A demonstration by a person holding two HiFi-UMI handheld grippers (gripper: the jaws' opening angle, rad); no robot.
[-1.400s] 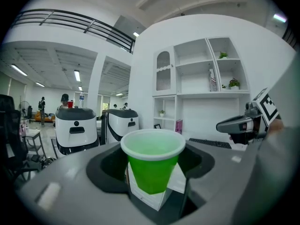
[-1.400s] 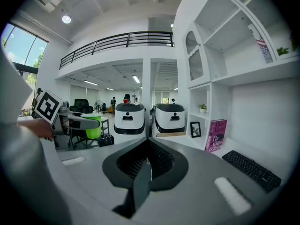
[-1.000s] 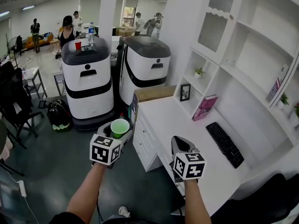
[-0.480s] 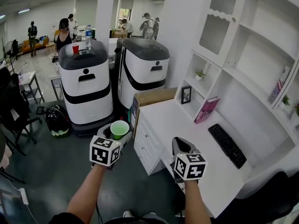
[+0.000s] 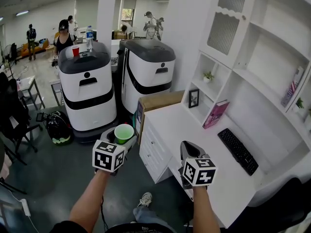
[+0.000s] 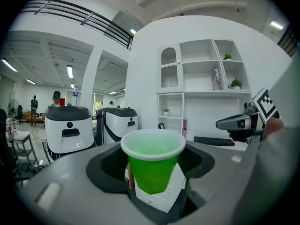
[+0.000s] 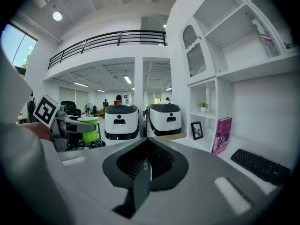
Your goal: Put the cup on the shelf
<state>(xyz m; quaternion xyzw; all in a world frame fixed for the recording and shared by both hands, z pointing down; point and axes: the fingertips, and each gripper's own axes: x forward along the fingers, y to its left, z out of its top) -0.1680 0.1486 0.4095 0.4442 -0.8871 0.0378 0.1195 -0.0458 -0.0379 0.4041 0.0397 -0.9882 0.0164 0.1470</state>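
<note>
green cup (image 6: 153, 161) upright, mouth up, left gripper (image 6: 154, 191) clamped

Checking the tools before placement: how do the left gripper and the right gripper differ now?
The left gripper is shut on an upright green plastic cup; the right gripper is shut with nothing between its jaws. The left gripper hangs over the dark floor, the right gripper over the white desk's edge. Both carry a square-marker cube.

Bright, even ceiling lighting (fisheye-bent edges), sharp throughout.
</note>
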